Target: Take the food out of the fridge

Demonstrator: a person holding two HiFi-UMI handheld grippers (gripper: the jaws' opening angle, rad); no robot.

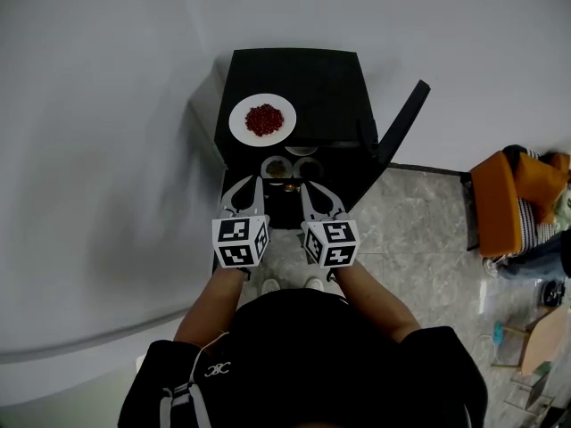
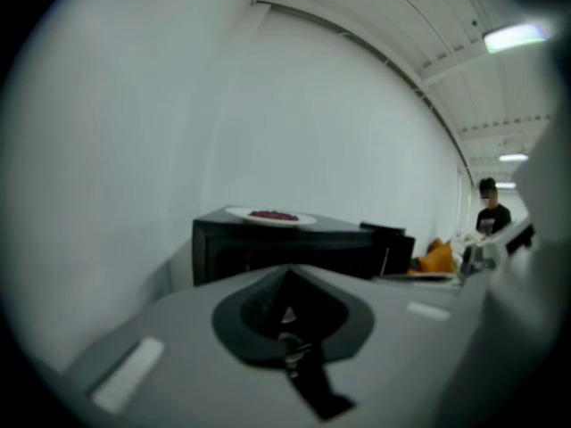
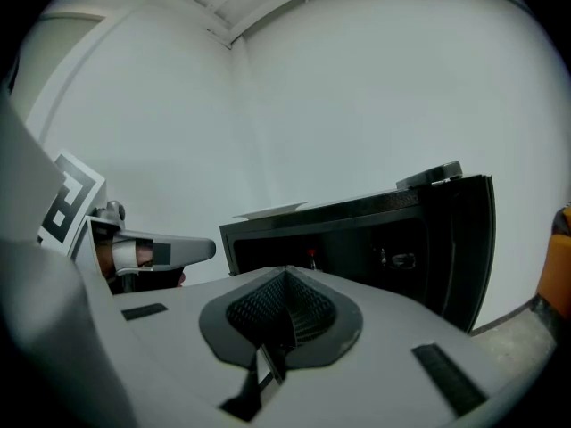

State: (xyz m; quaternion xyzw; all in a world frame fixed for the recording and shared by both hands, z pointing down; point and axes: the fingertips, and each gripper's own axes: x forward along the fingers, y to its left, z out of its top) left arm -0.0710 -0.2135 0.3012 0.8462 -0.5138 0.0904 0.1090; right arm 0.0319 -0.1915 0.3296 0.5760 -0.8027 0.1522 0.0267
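Fridge [image 1: 321, 78] stood open just ahead of the left gripper [image 1: 253, 182] and right gripper [image 1: 309, 188], its door [image 1: 403, 119] swung out beyond the right one. A plate [image 1: 239, 125] of red food [image 1: 264, 119] sat on top. Two bowls [image 1: 277, 168] lay inside, near the jaw tips. Both grippers were clenched and empty.

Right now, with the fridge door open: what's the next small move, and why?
Probably open the right hand-held gripper and ease it toward the bowl just ahead of it inside the fridge. Both it and the left hand-held gripper are shut and empty. A plate of red food already sits on top, while this bowl and the other bowl are inside.
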